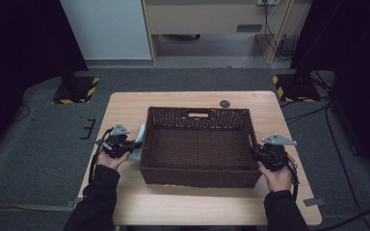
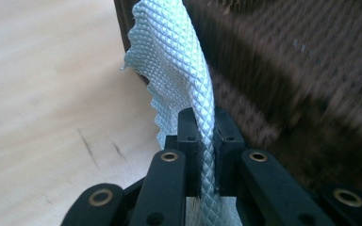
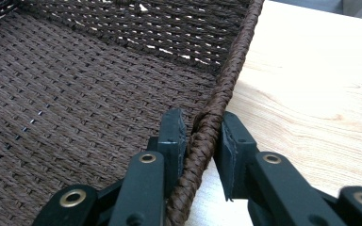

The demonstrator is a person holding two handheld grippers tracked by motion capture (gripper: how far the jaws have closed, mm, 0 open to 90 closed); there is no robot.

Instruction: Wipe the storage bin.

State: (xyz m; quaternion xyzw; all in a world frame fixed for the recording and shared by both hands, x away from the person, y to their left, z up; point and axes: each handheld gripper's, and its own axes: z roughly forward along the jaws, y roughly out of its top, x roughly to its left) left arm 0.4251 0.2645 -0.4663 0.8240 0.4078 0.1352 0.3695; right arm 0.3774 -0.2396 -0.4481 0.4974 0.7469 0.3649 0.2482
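Wooden table: cloth pinched in left hand-held gripper, beside basket.

A light wooden table fills the frame's centre; a dark woven basket sits mid-table, a small dark disc lies behind it

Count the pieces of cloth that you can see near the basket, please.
1. A pale blue-grey textured cloth hangs beside the left outer wall of the dark brown woven basket, clamped in the left tool. Others may be hidden behind the basket.
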